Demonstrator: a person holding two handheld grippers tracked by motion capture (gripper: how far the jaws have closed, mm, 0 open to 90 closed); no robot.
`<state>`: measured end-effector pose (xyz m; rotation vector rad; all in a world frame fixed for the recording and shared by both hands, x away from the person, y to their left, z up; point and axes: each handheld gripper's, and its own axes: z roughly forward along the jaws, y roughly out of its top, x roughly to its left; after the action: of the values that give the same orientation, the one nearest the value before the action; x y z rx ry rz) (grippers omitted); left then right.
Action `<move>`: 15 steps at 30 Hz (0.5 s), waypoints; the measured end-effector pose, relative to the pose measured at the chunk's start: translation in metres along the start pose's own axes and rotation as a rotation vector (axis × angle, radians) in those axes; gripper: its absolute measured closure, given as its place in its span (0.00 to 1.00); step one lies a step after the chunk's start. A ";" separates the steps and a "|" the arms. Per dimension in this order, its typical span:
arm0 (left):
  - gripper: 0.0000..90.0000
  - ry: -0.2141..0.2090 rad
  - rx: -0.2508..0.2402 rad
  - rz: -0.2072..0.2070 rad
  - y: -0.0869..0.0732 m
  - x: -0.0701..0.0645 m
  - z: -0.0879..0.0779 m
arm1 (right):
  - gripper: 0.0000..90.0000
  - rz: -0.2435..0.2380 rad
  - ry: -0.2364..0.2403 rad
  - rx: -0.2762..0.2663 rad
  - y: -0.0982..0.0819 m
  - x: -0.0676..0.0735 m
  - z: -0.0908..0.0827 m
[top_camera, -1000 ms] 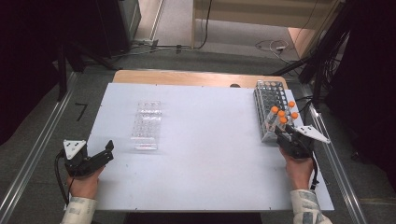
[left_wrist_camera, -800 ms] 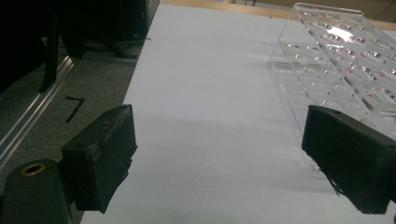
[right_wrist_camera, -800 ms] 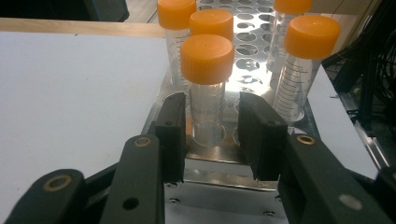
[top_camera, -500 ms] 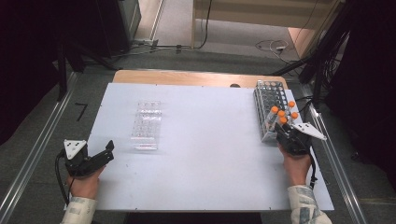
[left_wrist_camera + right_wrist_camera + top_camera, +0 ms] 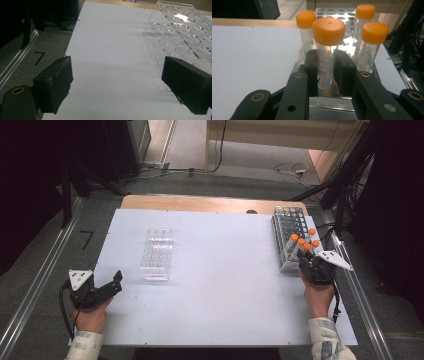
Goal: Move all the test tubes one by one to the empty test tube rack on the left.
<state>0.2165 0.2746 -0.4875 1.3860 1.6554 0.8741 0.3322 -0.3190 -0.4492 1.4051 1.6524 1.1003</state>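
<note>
Right gripper [image 5: 327, 72] pads, just closed in, pinch an orange-capped tube [image 5: 327, 50] upright in the metal rack [image 5: 288, 237] at the table's [image 5: 225, 285] right edge. Left gripper [image 5: 120, 82] rests low, jaws spread; its view shows the clear rack [image 5: 180, 32] close by.

A white surface [image 5: 220, 285] lies on a wooden board [image 5: 210, 203] whose far edge shows bare, framed by grey carpet floor [image 5: 45, 270]. Aluminium rails [image 5: 30, 300] run along both sides of the floor. A black mark [image 5: 86, 239] sits on the carpet at left. Dark cabinets [image 5: 100, 145] stand at the far left, and a pale wooden unit [image 5: 280, 135] rises at the far right. Black and white cables [image 5: 290, 169] trail across the floor behind. Black stands and wiring [image 5: 360, 175] crowd the right side. Light falls evenly from above; the corners stay in shadow.
</note>
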 end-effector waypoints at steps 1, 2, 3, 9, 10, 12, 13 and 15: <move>0.11 0.000 0.000 0.000 0.000 0.000 0.000 | 0.80 0.004 0.000 -0.007 0.002 0.000 -0.002; 0.11 0.001 0.001 0.000 0.000 0.000 0.000 | 0.80 0.005 0.000 -0.018 0.005 0.001 -0.004; 0.11 0.001 0.001 0.005 0.000 0.000 0.000 | 0.80 0.003 0.000 -0.025 0.007 0.001 -0.006; 0.11 0.007 -0.004 0.015 0.001 0.000 -0.001 | 0.80 0.006 -0.008 -0.069 0.017 0.001 -0.019; 0.11 0.007 -0.004 0.015 0.001 0.000 -0.001 | 0.80 0.006 -0.008 -0.069 0.017 0.001 -0.019; 0.11 0.010 -0.007 0.014 0.001 0.000 -0.001 | 0.81 0.005 -0.005 -0.091 0.022 0.002 -0.026; 0.11 0.010 -0.010 0.015 0.001 0.000 -0.002 | 0.81 0.003 -0.008 -0.100 0.023 0.003 -0.029; 0.11 0.010 -0.018 0.024 0.001 -0.001 -0.003 | 0.81 -0.001 -0.008 -0.105 0.024 0.003 -0.032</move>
<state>0.2142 0.2734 -0.4845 1.3938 1.6382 0.9084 0.3125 -0.3196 -0.4143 1.3404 1.5664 1.1621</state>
